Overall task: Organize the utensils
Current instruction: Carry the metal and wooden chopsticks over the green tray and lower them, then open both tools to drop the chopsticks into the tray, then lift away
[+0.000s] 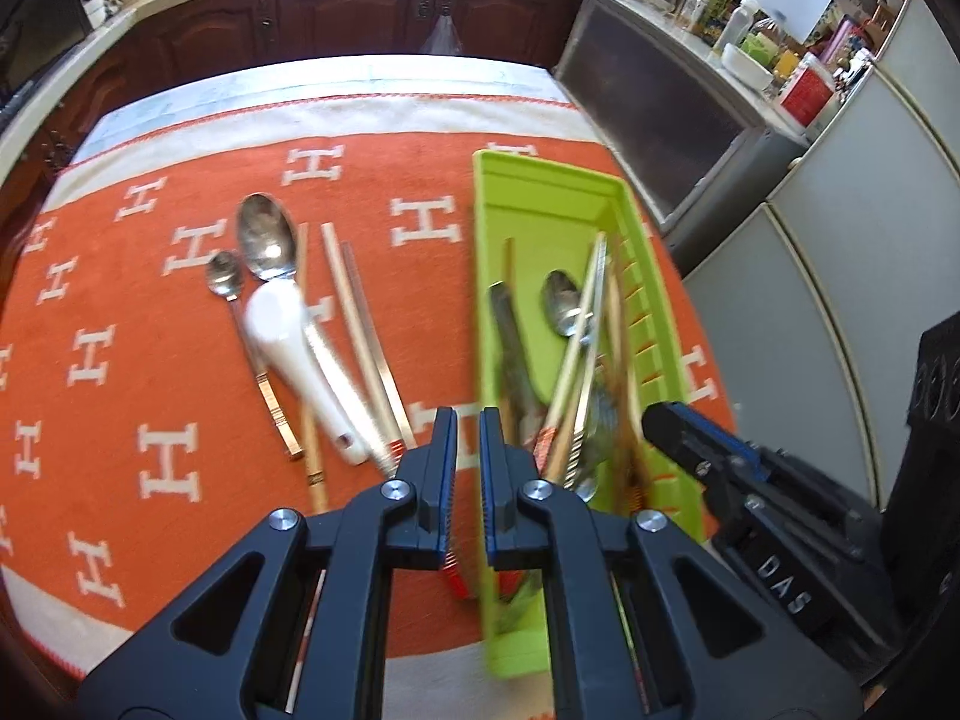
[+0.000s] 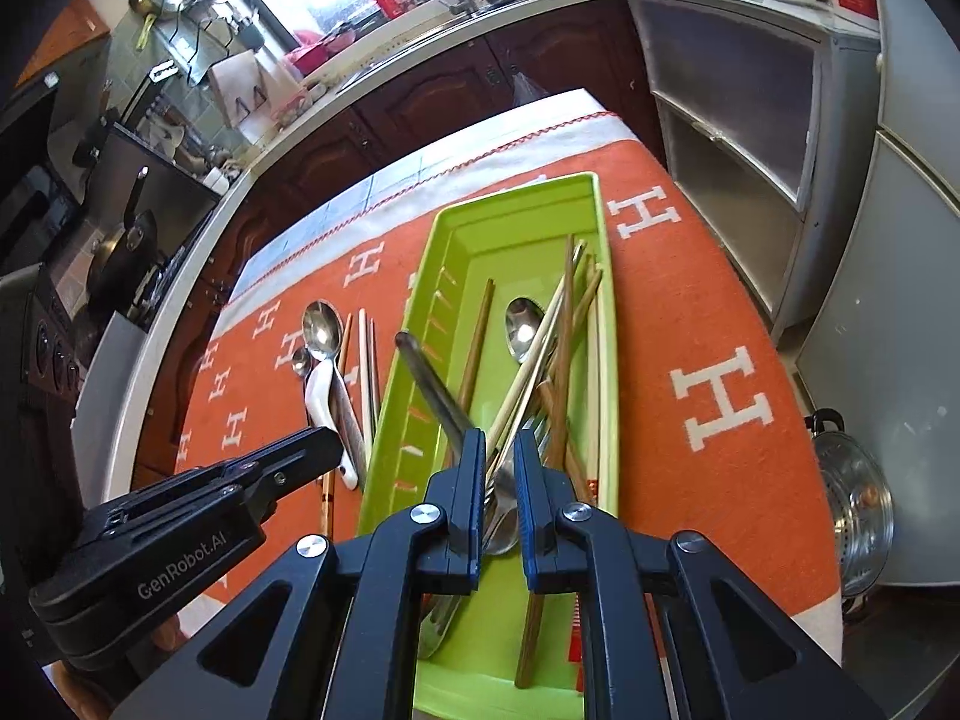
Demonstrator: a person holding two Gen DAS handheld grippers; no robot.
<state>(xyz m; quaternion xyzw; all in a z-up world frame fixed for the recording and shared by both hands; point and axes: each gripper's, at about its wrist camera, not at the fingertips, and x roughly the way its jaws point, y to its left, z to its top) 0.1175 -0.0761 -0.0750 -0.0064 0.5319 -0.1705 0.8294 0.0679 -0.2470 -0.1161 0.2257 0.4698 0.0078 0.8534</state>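
A green utensil tray (image 1: 528, 192) (image 2: 516, 210) lies on the orange cloth and holds several chopsticks, a steel spoon (image 2: 523, 324), a fork and a dark-handled utensil (image 2: 432, 387). Left of it on the cloth lie a large steel spoon (image 1: 267, 237) (image 2: 321, 330), a small spoon (image 1: 225, 276), a white ceramic spoon (image 1: 282, 330) (image 2: 321, 393) and several chopsticks (image 1: 360, 324). My left gripper (image 1: 469, 423) hovers over the tray's near left rim, jaws a narrow gap apart, empty. My right gripper (image 2: 499, 444) hovers over the tray's near end, jaws slightly apart, holding nothing.
The orange cloth (image 1: 120, 360) covers a table. Dark wooden cabinets (image 1: 360, 12) and a counter run behind. A grey glass-fronted cabinet (image 2: 732, 138) stands at the right. A steel steamer pot (image 2: 858, 498) sits below the table's right edge.
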